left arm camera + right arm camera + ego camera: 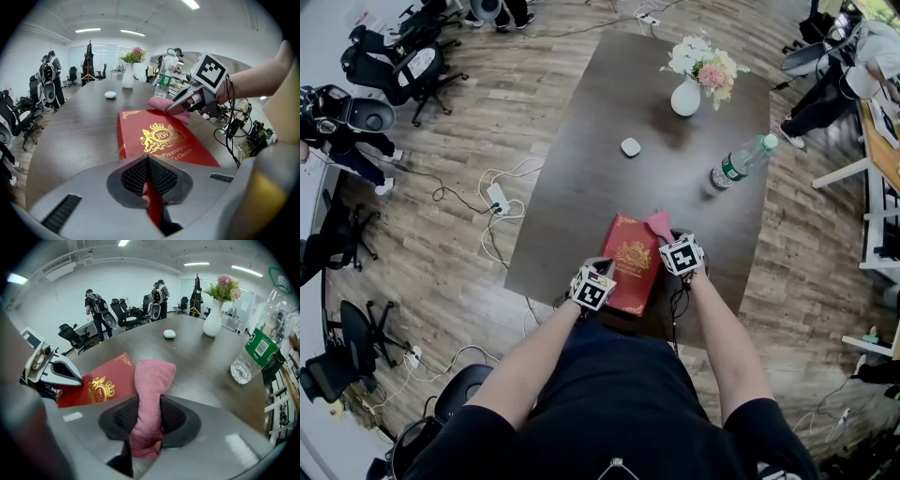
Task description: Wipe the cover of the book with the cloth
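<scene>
Head view: the red hardcover book (630, 264) lies at the near edge of the dark wooden bench (600, 141). Left gripper view: the left gripper (148, 161) fingers are closed on the book's near edge; anchor it firmly. Right gripper view: the right gripper (147, 420) fingers pinch the pink terry cloth (152, 380) at the book's far right corner; press flat and sweep the whole cover.

The left forearm (534, 352) and right forearm (727, 337) reach forward and down, side by side. The left gripper (148, 164) has its jaws pinched on the near edge of the book (159, 136). The right gripper (149, 416) has its jaws clamped on the cloth (152, 380), which sticks out ahead of them.
</scene>
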Tool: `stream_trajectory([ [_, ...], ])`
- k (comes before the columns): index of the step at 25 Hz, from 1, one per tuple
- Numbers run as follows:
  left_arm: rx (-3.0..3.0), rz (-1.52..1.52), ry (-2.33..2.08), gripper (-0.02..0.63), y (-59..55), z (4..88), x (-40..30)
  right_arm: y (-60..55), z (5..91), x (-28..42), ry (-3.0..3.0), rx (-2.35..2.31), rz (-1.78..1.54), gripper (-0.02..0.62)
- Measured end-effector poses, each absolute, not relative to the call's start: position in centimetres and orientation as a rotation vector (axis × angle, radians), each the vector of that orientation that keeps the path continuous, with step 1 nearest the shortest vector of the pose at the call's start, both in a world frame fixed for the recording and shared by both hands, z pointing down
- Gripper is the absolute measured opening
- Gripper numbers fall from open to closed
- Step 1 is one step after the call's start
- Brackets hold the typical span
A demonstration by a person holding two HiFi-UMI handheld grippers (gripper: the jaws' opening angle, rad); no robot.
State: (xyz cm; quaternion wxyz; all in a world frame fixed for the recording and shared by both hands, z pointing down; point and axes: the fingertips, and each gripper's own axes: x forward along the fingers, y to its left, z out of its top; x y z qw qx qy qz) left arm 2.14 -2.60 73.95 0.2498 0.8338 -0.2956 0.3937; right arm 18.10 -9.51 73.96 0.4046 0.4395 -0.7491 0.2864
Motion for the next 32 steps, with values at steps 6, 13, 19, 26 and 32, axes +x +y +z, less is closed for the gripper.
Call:
stream_trajectory([
  [6,2.285,1.067,-0.814,-0.005,-2.8,73.9,2.1,-9.1,73.9,19.2,-1.892,1.139,0.772,0.123],
  [13,2.273,1.071,-0.806,-0.005,-2.6,74.1,2.1,-8.8,73.8,20.0,-1.882,1.149,0.767,0.121],
  [19,2.289,1.068,-0.813,-0.005,-2.8,73.8,2.1,-7.9,74.2,21.3,-1.835,1.146,0.746,0.121],
  [26,2.281,1.072,-0.796,-0.005,-2.5,74.0,2.2,-8.3,73.7,22.2,-1.833,1.171,0.734,0.120],
  [32,2.299,1.059,-0.797,-0.005,-2.7,74.0,2.4,-9.9,72.8,19.6,-1.903,1.112,0.672,0.120],
])
